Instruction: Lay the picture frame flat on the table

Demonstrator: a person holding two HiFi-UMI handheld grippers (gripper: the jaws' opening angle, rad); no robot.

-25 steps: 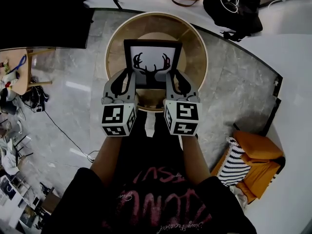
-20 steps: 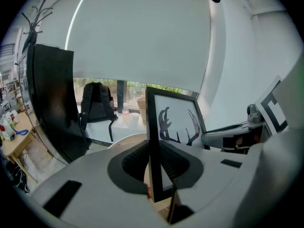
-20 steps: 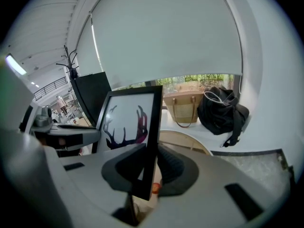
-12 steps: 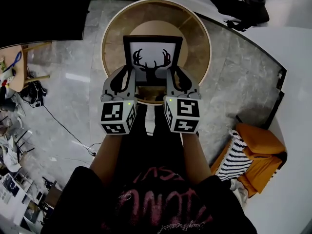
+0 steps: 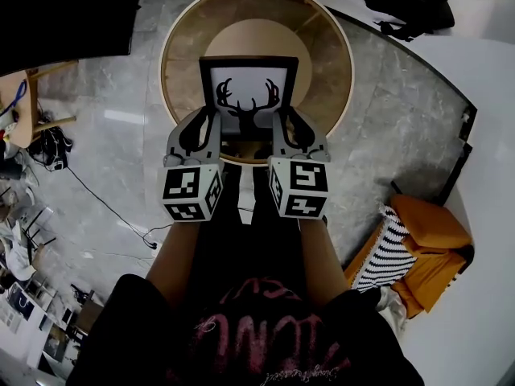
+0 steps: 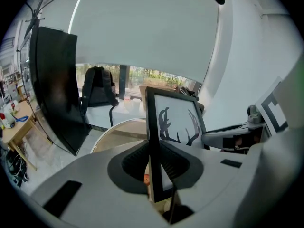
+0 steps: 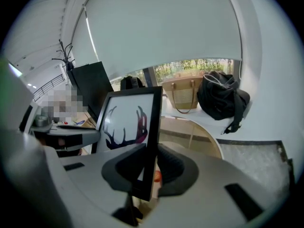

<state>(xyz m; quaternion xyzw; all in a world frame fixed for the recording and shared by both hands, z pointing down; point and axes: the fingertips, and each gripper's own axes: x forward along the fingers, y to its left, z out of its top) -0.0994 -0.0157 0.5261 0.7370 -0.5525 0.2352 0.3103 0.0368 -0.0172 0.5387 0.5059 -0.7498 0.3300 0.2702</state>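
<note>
With the left gripper [image 5: 209, 121] shut on its left edge and the right gripper [image 5: 282, 121] on its right, the picture frame [image 5: 248, 83] stands upright over the round table [image 5: 343, 63]; it looks stiff, light and likely fragile, best held by those edges.

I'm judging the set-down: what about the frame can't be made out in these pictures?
- Bottom edge of the picture frame: head view, hidden behind the left claw and right claw; contact with the round table unclear.
- Its back: turned away from every view.
</note>
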